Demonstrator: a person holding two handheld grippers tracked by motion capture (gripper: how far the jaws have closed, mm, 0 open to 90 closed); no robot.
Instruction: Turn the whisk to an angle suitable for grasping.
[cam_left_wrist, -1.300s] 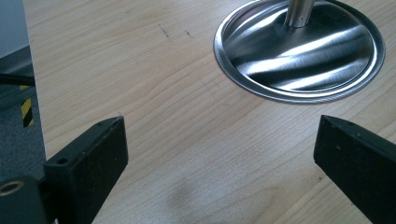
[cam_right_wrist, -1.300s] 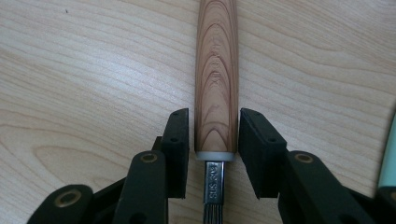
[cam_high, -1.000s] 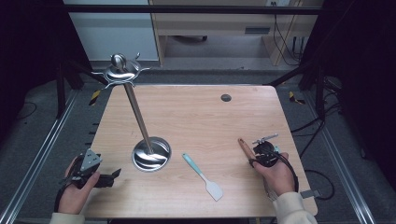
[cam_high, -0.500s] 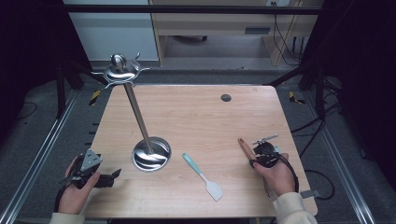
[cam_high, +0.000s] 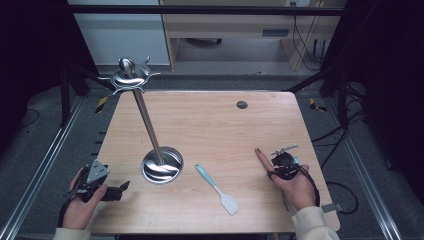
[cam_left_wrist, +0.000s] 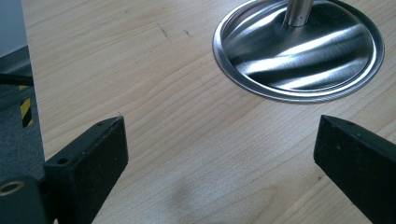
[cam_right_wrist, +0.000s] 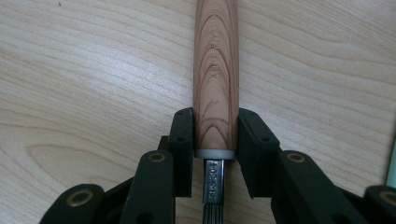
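While my hands have stayed put since the earlier frame, my right gripper (cam_right_wrist: 215, 140) has just been closing and now pinches the wooden-handled utensil (cam_right_wrist: 215, 70) lying near the table's right edge; my left gripper (cam_left_wrist: 219, 154) stands spread over bare wood.

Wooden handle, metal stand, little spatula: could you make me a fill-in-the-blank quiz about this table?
1. The right gripper has its jaws on either side of a handle made of ____.
2. The left gripper has its jaws ____, with nothing between them.
3. The spatula has a ____ handle.
4. The tall stand is made of ____.

Missing words: wood; open; blue; metal
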